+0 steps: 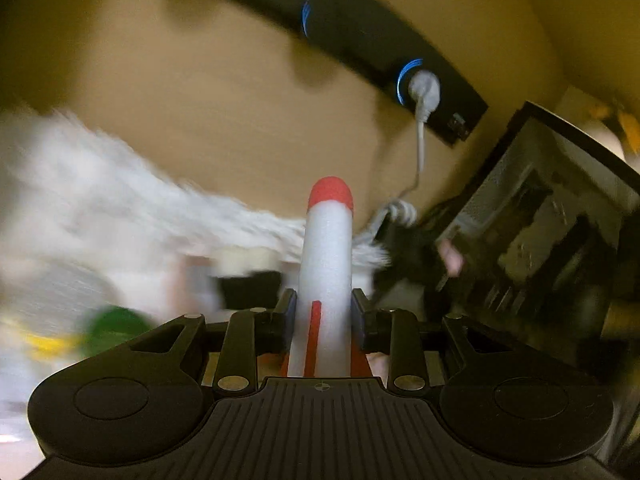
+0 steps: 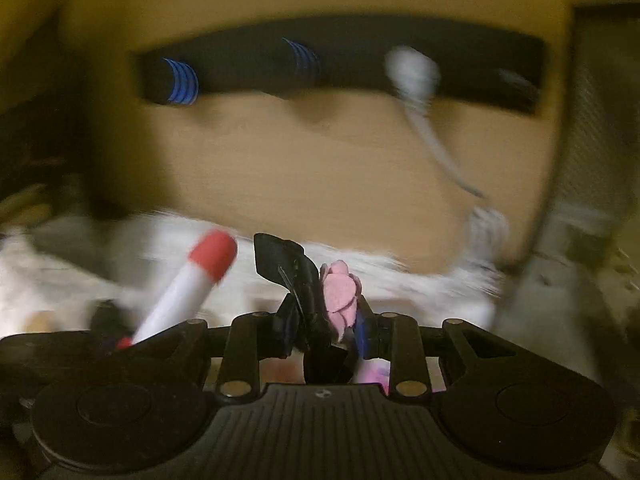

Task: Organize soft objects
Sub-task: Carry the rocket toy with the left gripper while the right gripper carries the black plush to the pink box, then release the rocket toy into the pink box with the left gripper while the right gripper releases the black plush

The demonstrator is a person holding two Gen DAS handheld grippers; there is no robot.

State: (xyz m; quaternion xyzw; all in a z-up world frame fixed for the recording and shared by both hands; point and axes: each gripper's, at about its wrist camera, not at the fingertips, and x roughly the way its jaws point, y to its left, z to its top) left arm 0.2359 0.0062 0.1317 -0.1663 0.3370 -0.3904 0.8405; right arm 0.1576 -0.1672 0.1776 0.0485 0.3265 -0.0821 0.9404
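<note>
My left gripper (image 1: 324, 312) is shut on a white foam rocket (image 1: 327, 248) with a red tip and red fins, which sticks straight out between the fingers. In the right wrist view the same foam rocket (image 2: 188, 280) shows at lower left, tilted up to the right. My right gripper (image 2: 326, 320) is shut on a soft black and pink felt piece (image 2: 338, 292) with flower-like pink petals and a black flap. Both grippers are raised above a fluffy white rug (image 1: 120, 208), blurred by motion.
A wooden tabletop (image 2: 320, 168) lies ahead, with a black power strip (image 2: 340, 60) bearing blue-ringed sockets and a white plug and cable (image 2: 412, 72). A dark open computer case (image 1: 540, 220) stands at the right. A green and yellow object (image 1: 112, 328) blurs at lower left.
</note>
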